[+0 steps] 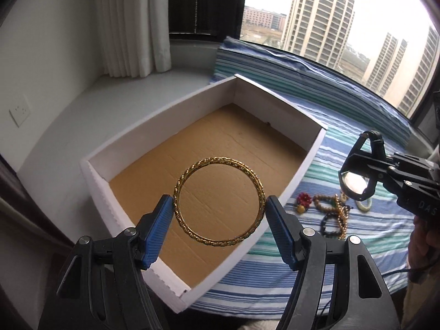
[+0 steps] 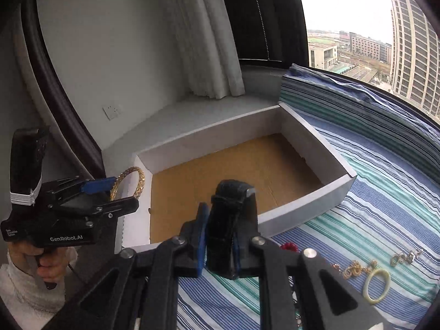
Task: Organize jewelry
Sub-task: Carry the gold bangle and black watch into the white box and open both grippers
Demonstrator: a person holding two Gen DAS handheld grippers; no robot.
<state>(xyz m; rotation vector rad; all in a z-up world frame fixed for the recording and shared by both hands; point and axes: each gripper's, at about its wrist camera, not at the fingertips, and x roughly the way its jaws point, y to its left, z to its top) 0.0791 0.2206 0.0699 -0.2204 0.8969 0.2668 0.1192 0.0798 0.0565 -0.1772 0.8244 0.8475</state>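
Note:
A gold twisted bangle (image 1: pixel 218 202) hangs above the brown floor of an open white box (image 1: pixel 192 101), pinched across its width by the blue pads (image 1: pixel 158 228) of my left gripper (image 1: pixel 220 203). In the right wrist view that left gripper (image 2: pixel 121 189) and the bangle (image 2: pixel 128 183) are over the box's left corner. My right gripper (image 2: pixel 228 200) is shut on a black-strapped watch (image 2: pixel 228 220) near the front wall of the box (image 2: pixel 302 206). From the left wrist view, the right gripper (image 1: pixel 357 170) carries the watch (image 1: pixel 356 183) over the striped cloth.
Loose jewelry lies on the blue and green striped cloth (image 1: pixel 316 261): a red flower piece (image 1: pixel 304 199), bead bracelets (image 1: pixel 327 206), a pale jade ring (image 2: pixel 376 284), gold chains (image 2: pixel 354 269). Behind are a striped pillow (image 1: pixel 275 68), a white curtain (image 1: pixel 132 27) and the window.

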